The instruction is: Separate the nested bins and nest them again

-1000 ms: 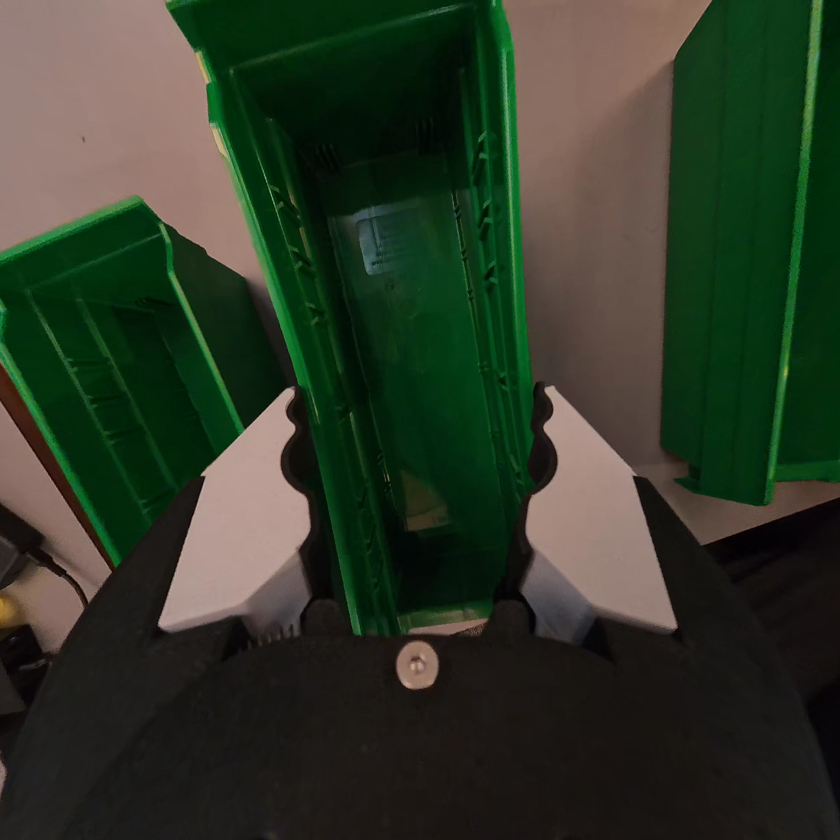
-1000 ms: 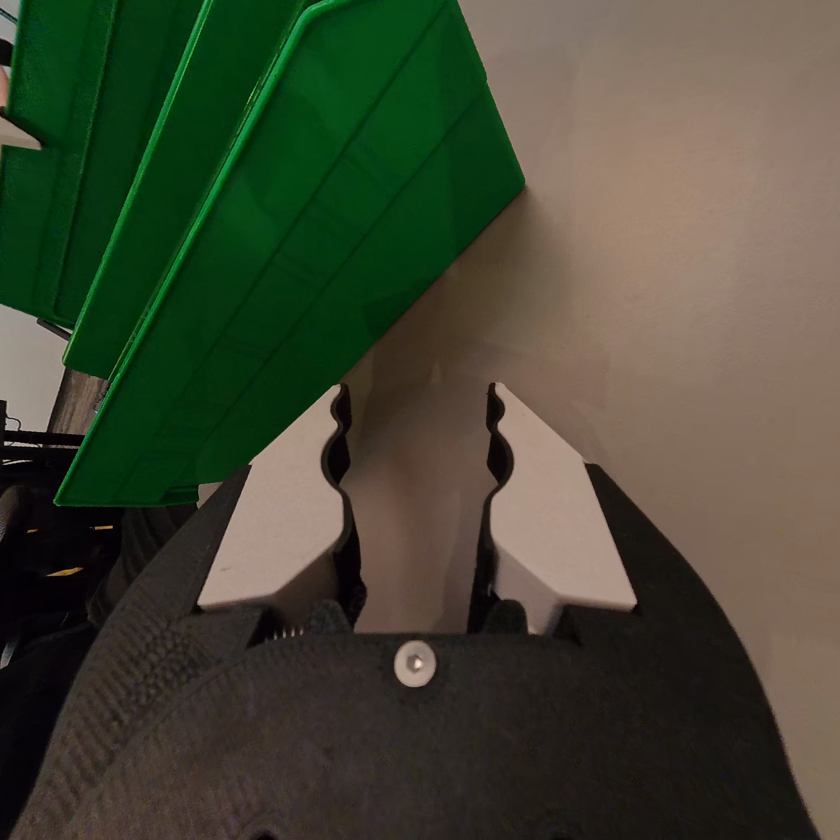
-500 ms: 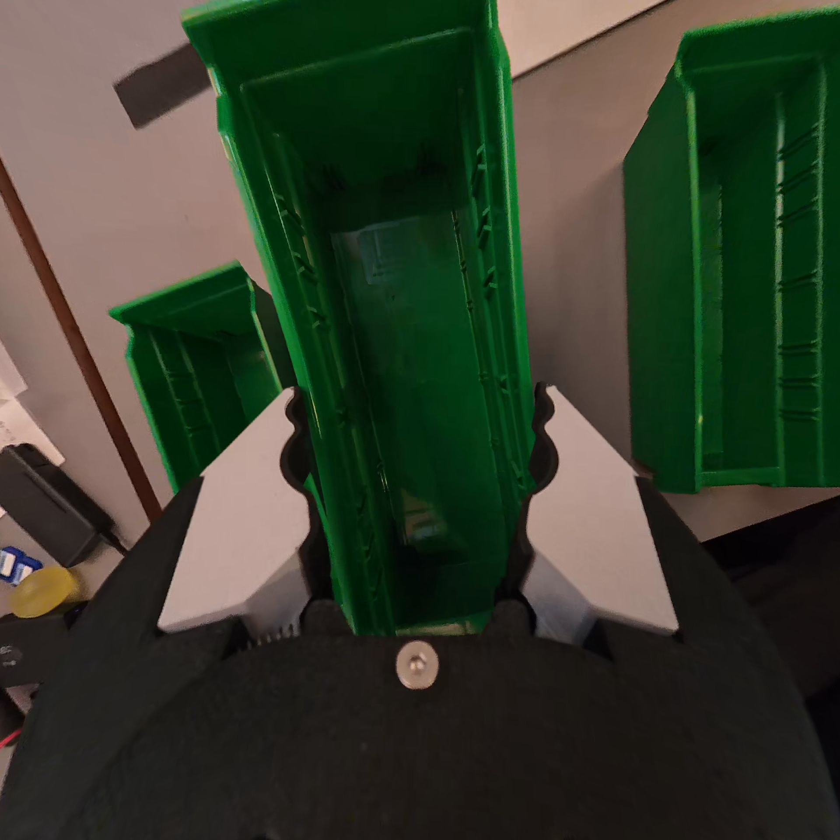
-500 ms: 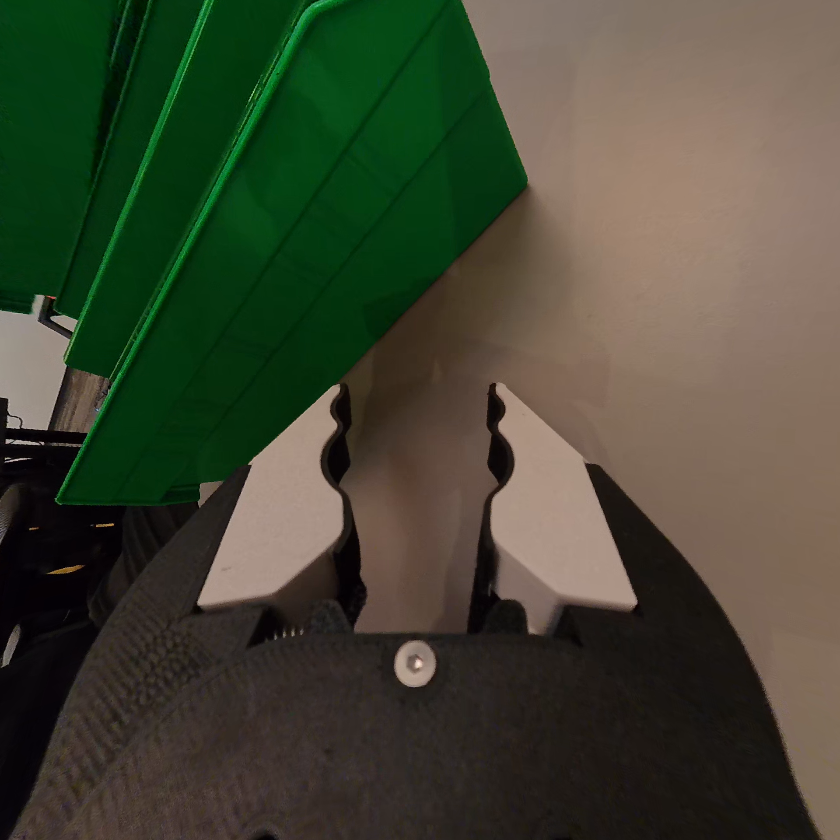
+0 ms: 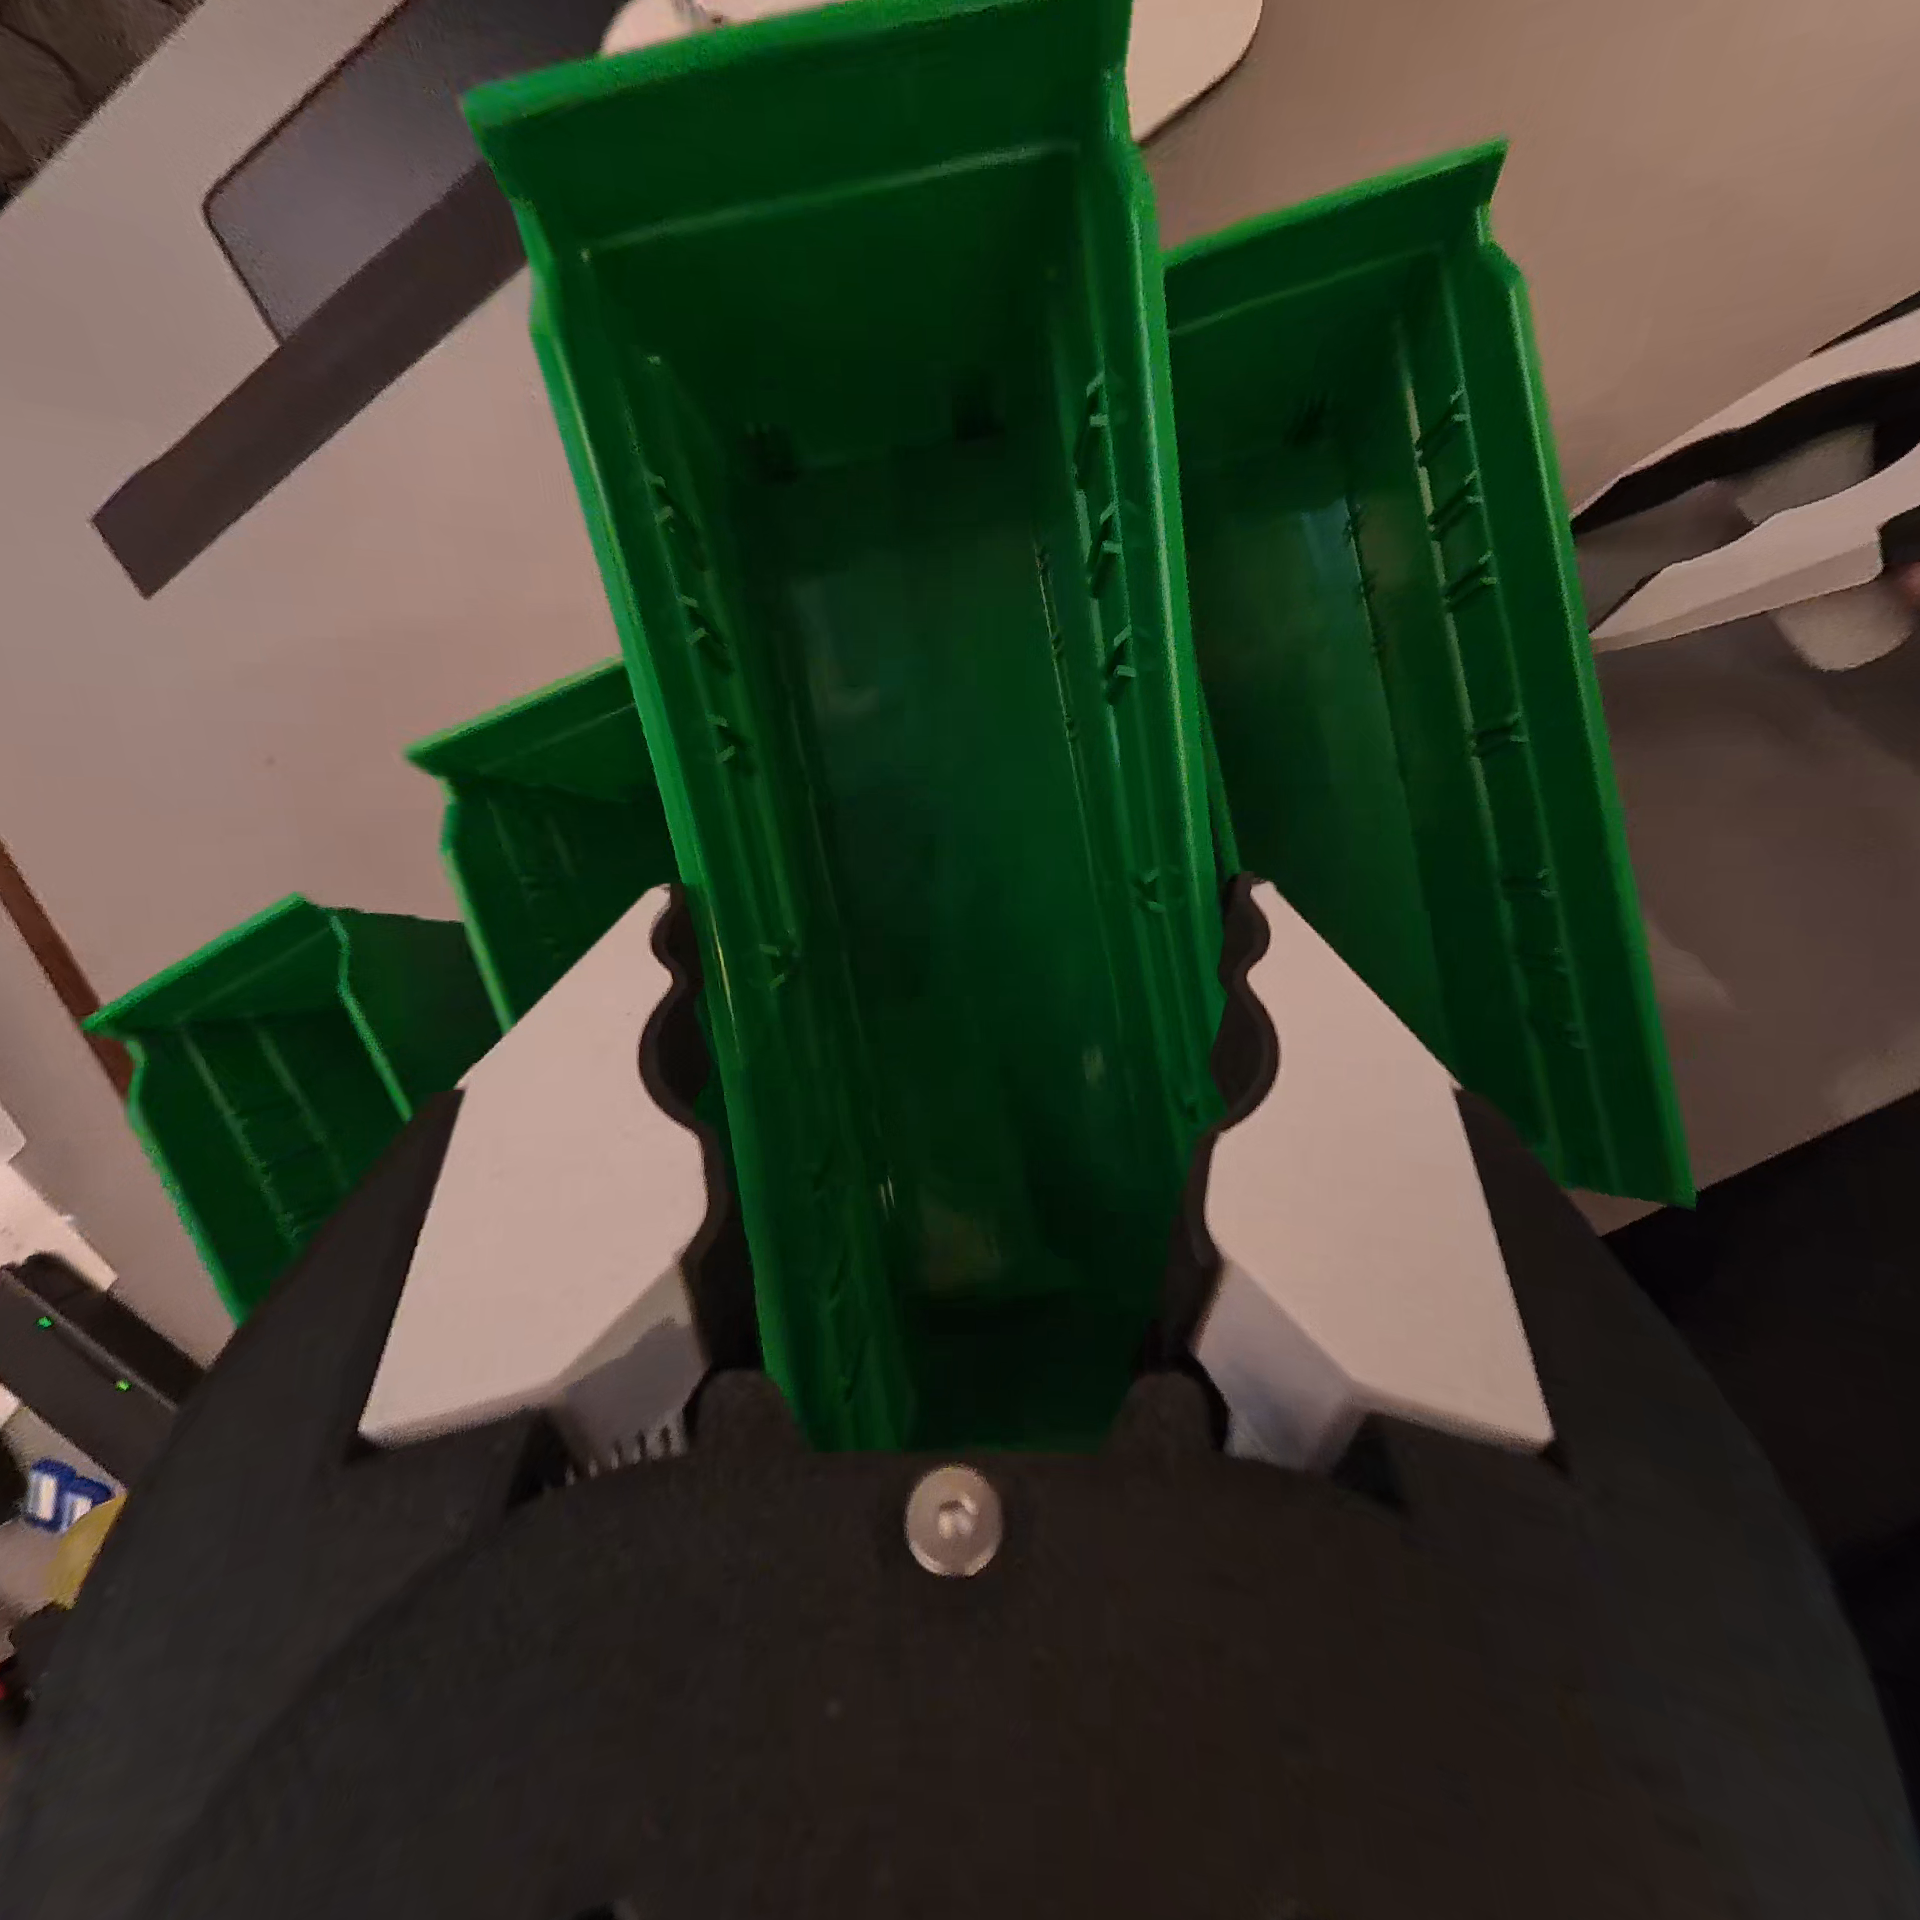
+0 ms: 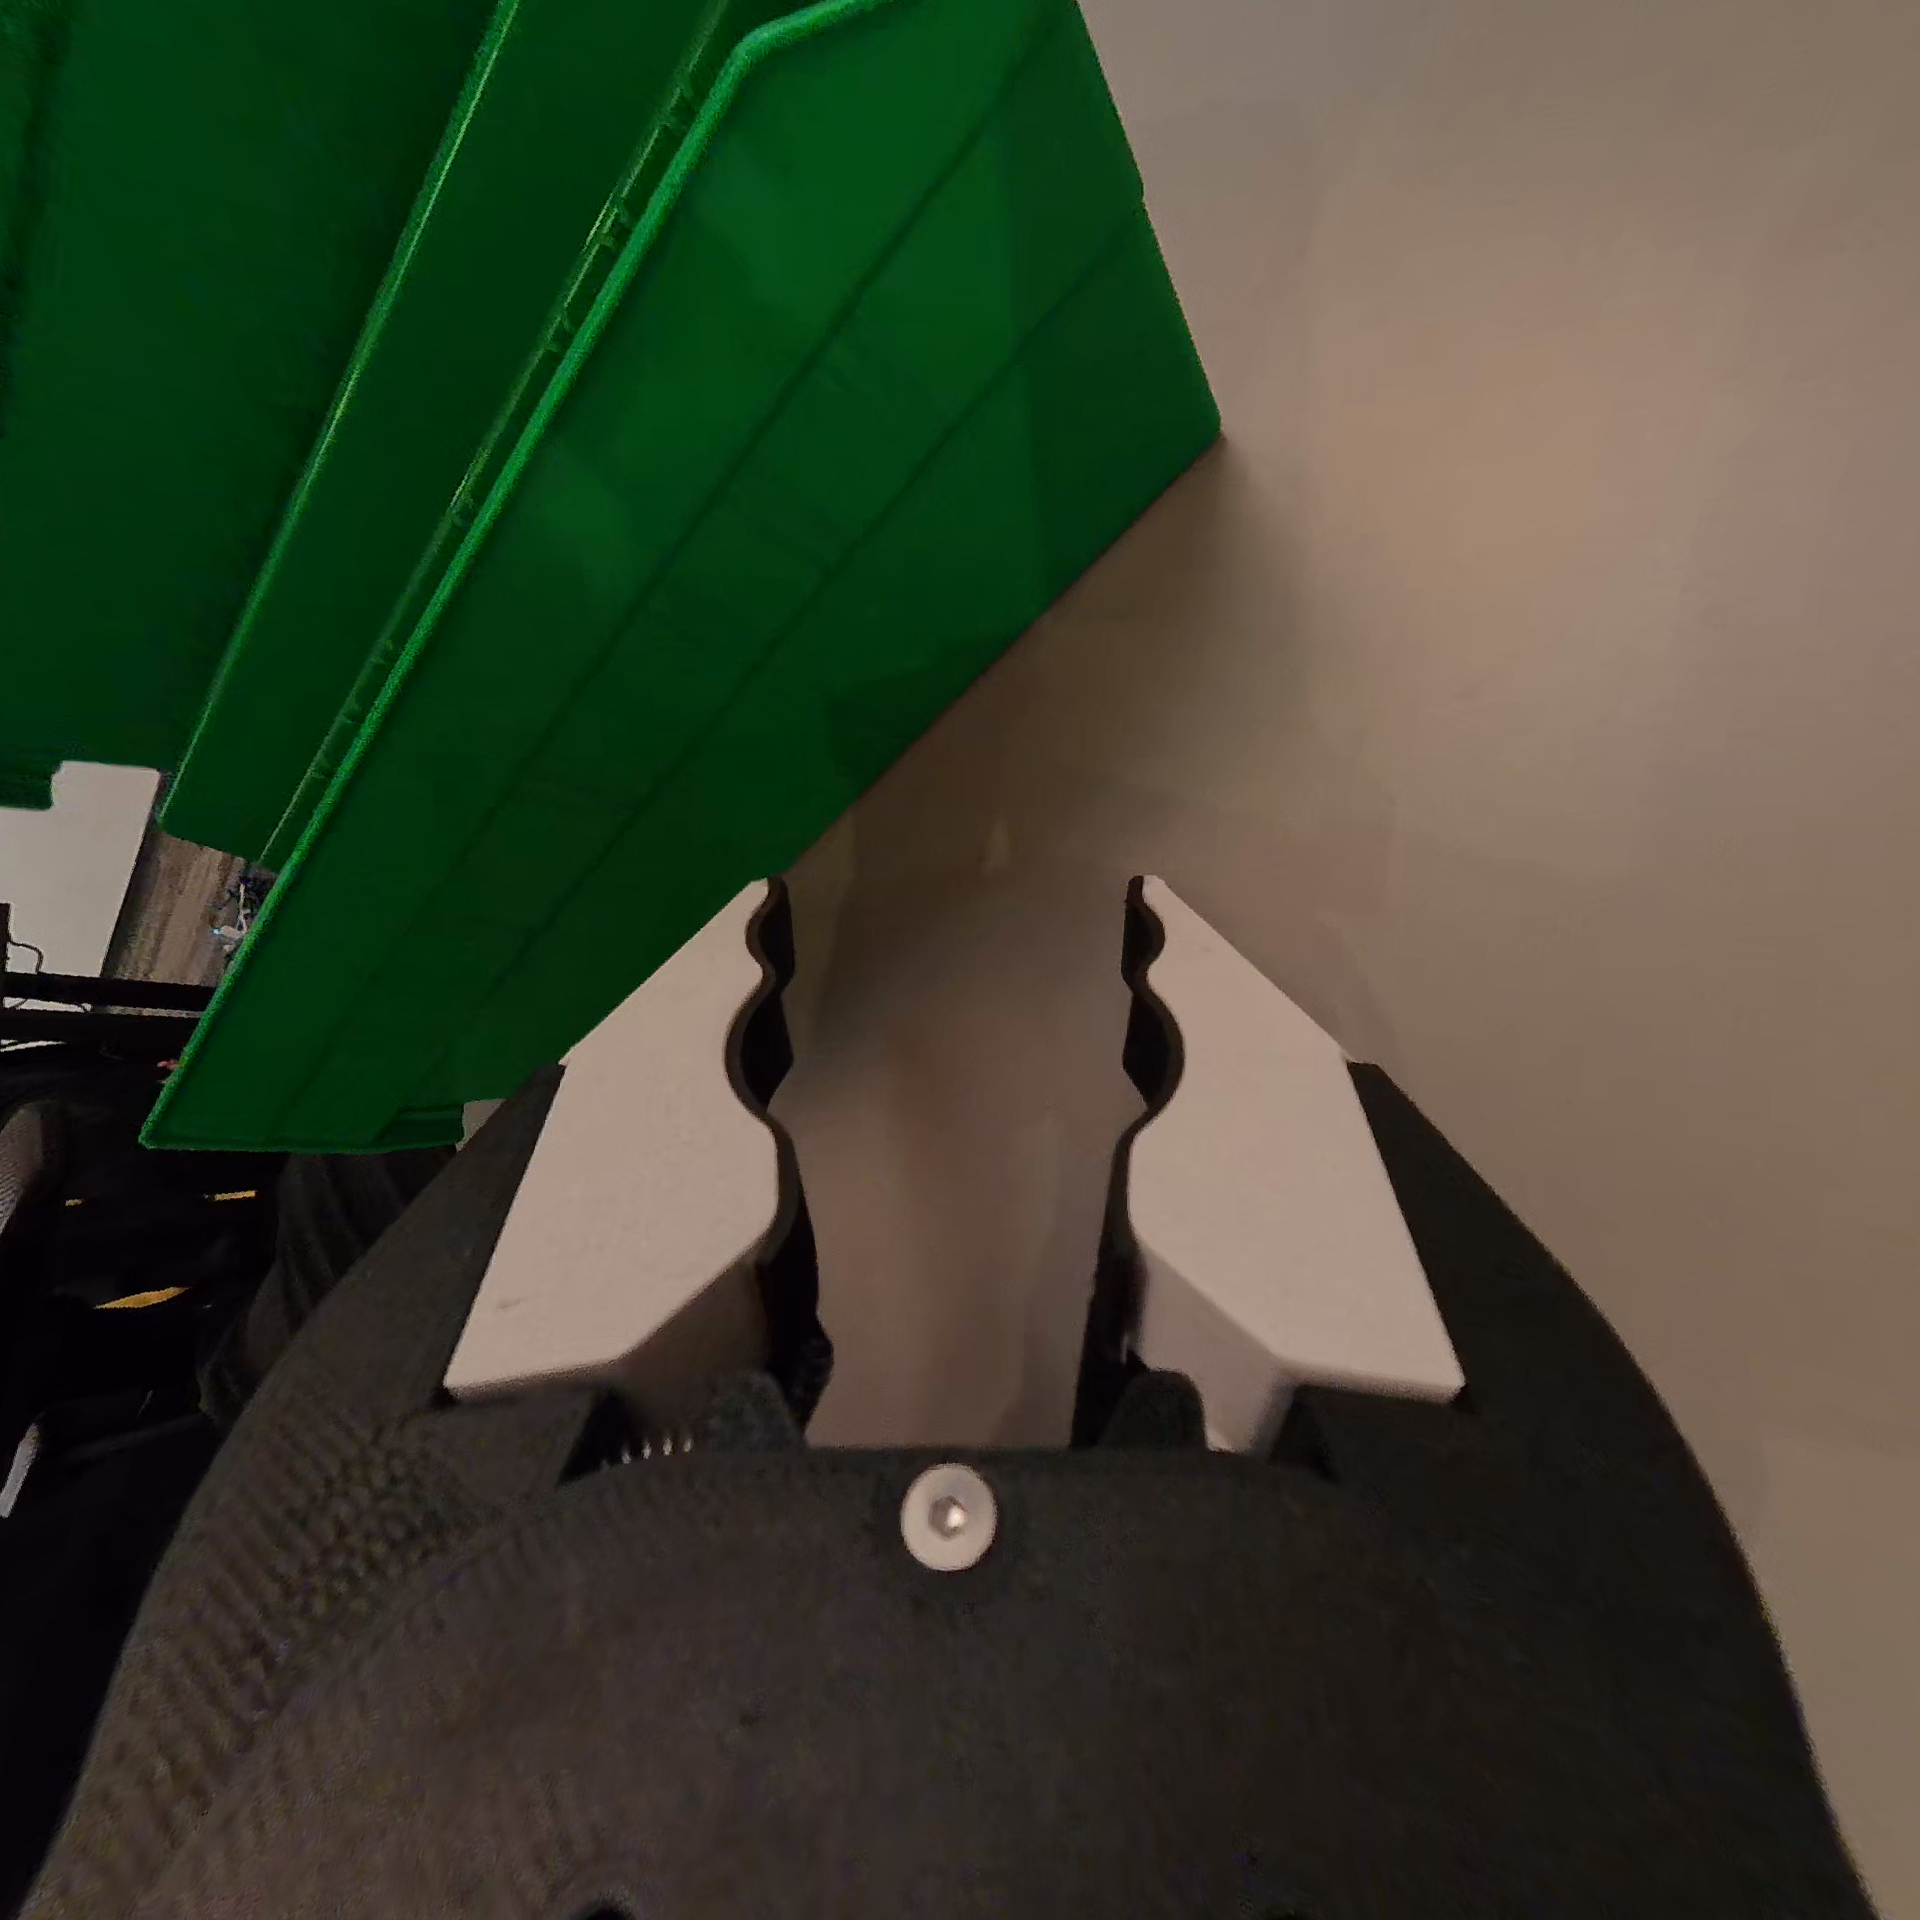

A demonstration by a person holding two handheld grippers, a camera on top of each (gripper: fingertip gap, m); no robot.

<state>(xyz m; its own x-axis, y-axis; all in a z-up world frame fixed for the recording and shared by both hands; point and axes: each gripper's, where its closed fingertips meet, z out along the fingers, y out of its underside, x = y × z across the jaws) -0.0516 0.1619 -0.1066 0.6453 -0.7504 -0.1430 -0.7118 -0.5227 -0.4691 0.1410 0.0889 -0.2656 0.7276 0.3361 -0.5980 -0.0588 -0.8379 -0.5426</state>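
Observation:
My left gripper (image 5: 954, 899) is shut on a long green bin (image 5: 914, 675), gripping its two side walls near the close end; the bin is empty and open towards me. A second green bin (image 5: 1455, 675) stands on the table just right of it. Two more green bins (image 5: 540, 831) (image 5: 260, 1091) stand to the left. My right gripper (image 6: 956, 894) is open and empty above the beige table (image 6: 1455, 520), beside the outer wall of a green bin (image 6: 779, 571); more green bins (image 6: 312, 416) show behind that one.
A dark strip (image 5: 343, 312) lies on the table behind the bins. A white and black piece (image 5: 1766, 551) shows at the right edge of the left wrist view. Black boxes and small items (image 5: 73, 1507) sit off the table's left edge.
My left gripper has carried its bin to the right, so the right-hand bin now sits close beside it and a further bin shows at the left. The right gripper has barely moved.

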